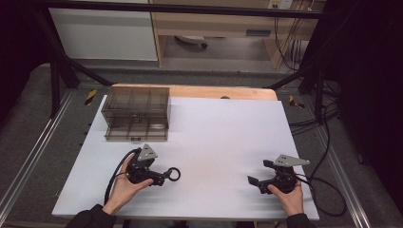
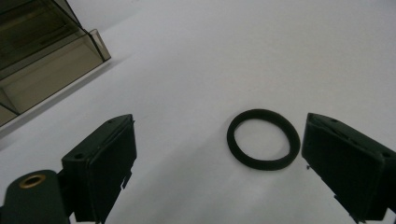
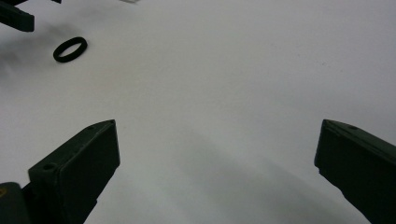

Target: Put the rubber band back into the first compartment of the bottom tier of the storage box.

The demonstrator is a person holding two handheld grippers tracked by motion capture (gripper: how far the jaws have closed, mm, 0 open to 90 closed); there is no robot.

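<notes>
A black rubber ring (image 1: 178, 175) lies flat on the white table top (image 1: 228, 137), left of centre near the front. My left gripper (image 1: 164, 179) points at it from the left, jaws wide apart. In the left gripper view the ring (image 2: 264, 163) rests on the table between the two jaws, nearer the right-hand one, and neither pad touches it; the left gripper (image 2: 219, 126) is open. My right gripper (image 1: 259, 173) sits at the front right, open, with bare table between its jaws (image 3: 217, 123). From there the ring (image 3: 57, 52) lies far off at the upper left.
A smoky see-through drawer box (image 1: 137, 113) with several compartments stands at the table's back left, its corner at the upper left of the left gripper view (image 2: 42, 60). Black cables (image 1: 328, 185) trail off the right edge. A wooden strip (image 1: 223, 91) runs along the back.
</notes>
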